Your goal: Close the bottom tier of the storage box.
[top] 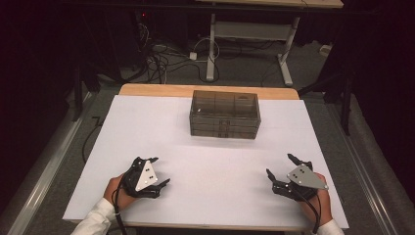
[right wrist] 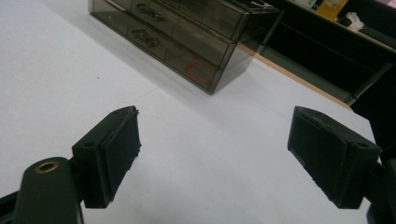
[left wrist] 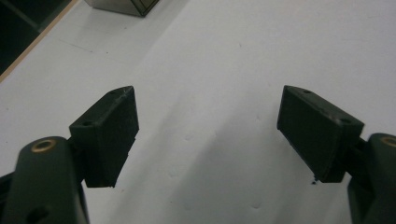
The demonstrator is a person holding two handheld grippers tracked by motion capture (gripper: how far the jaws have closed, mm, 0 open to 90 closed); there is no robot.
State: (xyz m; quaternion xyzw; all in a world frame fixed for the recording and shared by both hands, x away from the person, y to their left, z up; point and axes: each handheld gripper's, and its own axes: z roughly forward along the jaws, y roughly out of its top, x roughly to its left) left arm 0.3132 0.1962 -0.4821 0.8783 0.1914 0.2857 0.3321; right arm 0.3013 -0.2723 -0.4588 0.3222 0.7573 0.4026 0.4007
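A smoky translucent drawer organizer with stacked drawers sits at upper center of the white table. Well below it, the left gripper rests lower left and the right gripper lower right, each hand-held, jaws spread wide, gripping nothing.

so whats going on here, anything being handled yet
Not yet. A person holds a gripper in each hand, resting near the front edge of the white table. The left gripper and right gripper both have their jaws wide open with nothing between them. A smoky transparent drawer box sits untouched at the far side, drawers closed.
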